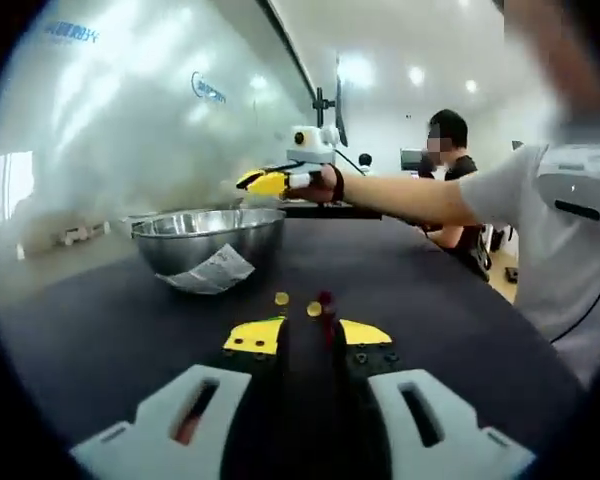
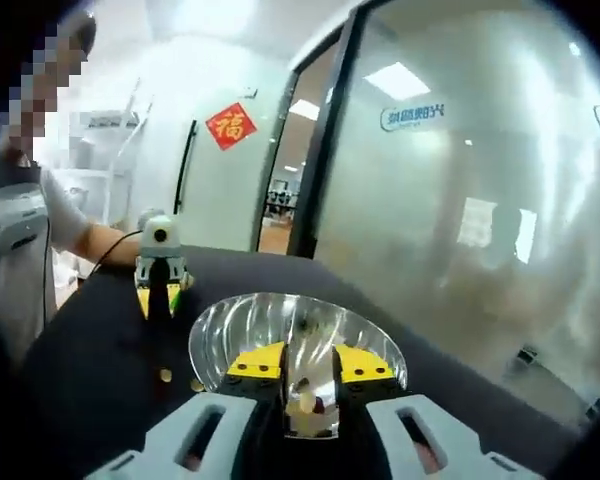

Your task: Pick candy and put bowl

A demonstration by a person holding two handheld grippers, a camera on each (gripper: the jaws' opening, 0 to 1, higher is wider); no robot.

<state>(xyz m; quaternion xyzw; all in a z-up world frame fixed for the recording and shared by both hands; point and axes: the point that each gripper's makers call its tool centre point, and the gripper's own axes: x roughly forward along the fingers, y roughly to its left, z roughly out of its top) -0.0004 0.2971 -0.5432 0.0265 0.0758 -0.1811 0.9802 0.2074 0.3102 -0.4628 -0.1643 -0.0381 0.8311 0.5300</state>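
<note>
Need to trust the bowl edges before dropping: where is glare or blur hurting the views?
Left gripper view: sharp bowl rim, washed-out hazy glass wall behind, blurred sleeve at the upper right. Right gripper view: strong ceiling-light reflections inside the bowl, fisheye bending the door frame.

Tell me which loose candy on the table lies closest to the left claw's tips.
The dark red candy, lying right at the left claw tips on the black table. The two gold candies beside it differ in colour.
</note>
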